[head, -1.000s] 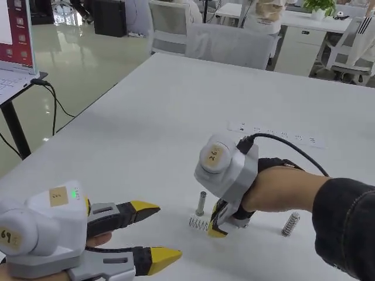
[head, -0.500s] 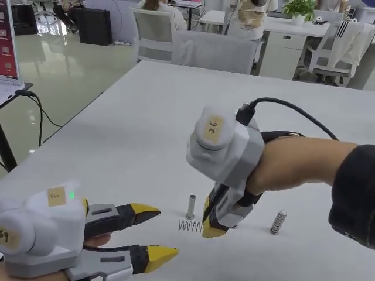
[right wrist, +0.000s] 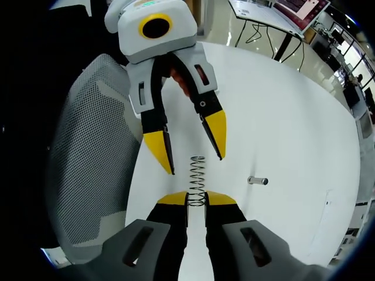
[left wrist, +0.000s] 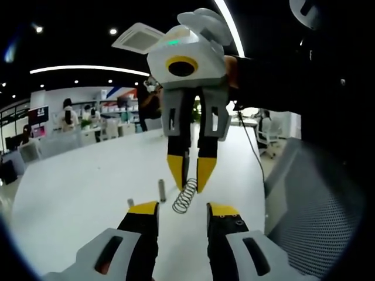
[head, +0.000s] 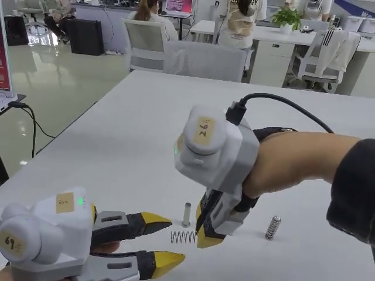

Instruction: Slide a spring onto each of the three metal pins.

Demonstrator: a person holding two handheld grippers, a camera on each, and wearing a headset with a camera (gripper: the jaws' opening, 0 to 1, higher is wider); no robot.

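Spring is pinched at one end by my right gripper and held level just beside an upright pin on the table. Its free end points between the spread jaws of my left gripper.

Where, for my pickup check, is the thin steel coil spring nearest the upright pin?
Head view, low centre: the thin steel coil spring has one end gripped by the right gripper, just in front of the short upright metal pin.
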